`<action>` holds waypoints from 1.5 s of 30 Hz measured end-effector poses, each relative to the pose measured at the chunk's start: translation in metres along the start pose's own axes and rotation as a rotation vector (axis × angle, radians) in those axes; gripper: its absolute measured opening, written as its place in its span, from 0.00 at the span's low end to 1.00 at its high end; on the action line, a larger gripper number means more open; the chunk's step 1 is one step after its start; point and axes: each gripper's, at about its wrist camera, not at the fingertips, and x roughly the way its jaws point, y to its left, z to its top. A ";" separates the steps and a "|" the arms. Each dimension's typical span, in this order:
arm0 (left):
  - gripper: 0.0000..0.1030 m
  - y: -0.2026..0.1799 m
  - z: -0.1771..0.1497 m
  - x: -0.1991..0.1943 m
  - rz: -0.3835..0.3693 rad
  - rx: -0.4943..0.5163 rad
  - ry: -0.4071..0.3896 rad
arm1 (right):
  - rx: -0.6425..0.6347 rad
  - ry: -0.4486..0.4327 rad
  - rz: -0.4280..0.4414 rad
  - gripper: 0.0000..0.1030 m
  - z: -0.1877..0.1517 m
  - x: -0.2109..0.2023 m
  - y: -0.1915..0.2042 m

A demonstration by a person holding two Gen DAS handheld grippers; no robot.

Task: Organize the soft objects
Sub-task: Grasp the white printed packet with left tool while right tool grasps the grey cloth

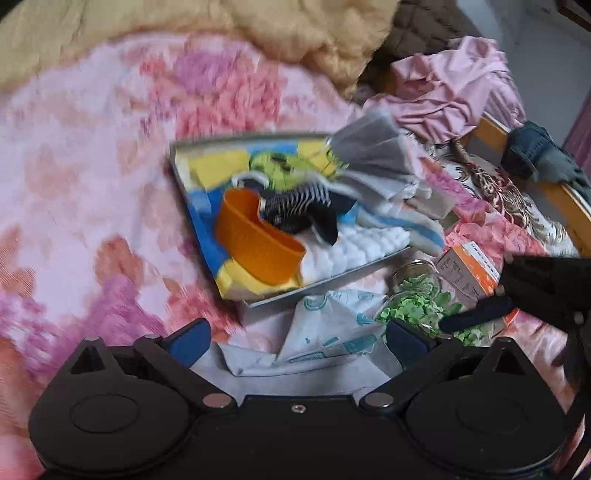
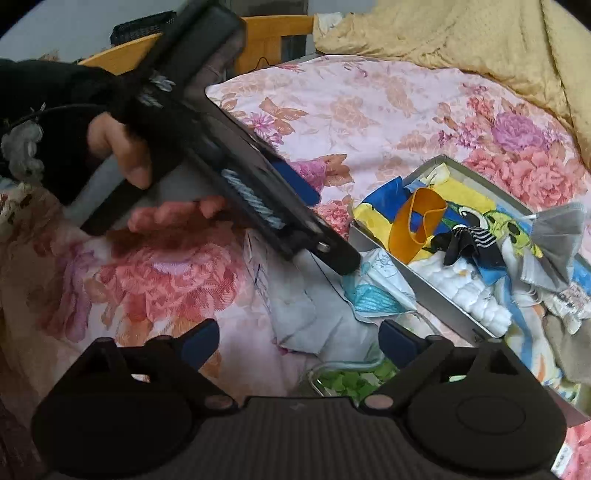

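A grey shallow box [image 1: 177, 162] [image 2: 436, 164] lies on the floral bedspread. It holds an orange band [image 1: 255, 236] [image 2: 413, 221], a striped black sock [image 1: 299, 206] [image 2: 469, 240], white cotton [image 1: 362, 243] [image 2: 476, 299], a grey face mask [image 1: 373, 147] [image 2: 557, 236] and a colourful cloth. A white printed pouch [image 1: 328, 332] [image 2: 376, 288] lies in front of the box. My left gripper [image 1: 297, 341] is open just above the pouch. My right gripper [image 2: 299, 343] is open and empty over the pouch and jar. The left gripper also shows in the right wrist view [image 2: 332, 240], its tip near the pouch.
A glass jar of green bits [image 1: 421, 302] [image 2: 351, 380] and an orange-white carton [image 1: 469, 273] lie right of the pouch. A pink garment [image 1: 450, 88] and jeans [image 1: 532, 151] hang at the wooden bed frame [image 1: 491, 133]. A yellow blanket [image 1: 258, 26] [image 2: 461, 40] lies behind.
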 end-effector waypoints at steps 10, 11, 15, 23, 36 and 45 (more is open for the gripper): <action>0.94 0.013 0.022 0.033 -0.071 -0.197 0.115 | -0.016 0.042 0.025 0.86 0.004 0.015 0.002; 0.94 0.013 0.023 0.034 -0.071 -0.200 0.116 | -0.014 0.045 0.024 0.86 0.003 0.016 0.001; 0.94 0.012 0.026 0.042 -0.091 -0.227 0.152 | 0.006 0.047 0.024 0.84 0.002 0.021 -0.004; 0.96 0.011 0.027 0.060 -0.082 -0.283 0.242 | 0.075 0.051 0.029 0.83 0.010 0.034 -0.015; 0.61 0.005 0.028 0.065 -0.116 -0.301 0.276 | 0.069 0.069 -0.006 0.53 0.015 0.042 -0.019; 0.54 0.006 0.020 0.056 -0.129 -0.330 0.241 | 0.055 0.045 -0.020 0.37 0.008 0.034 -0.017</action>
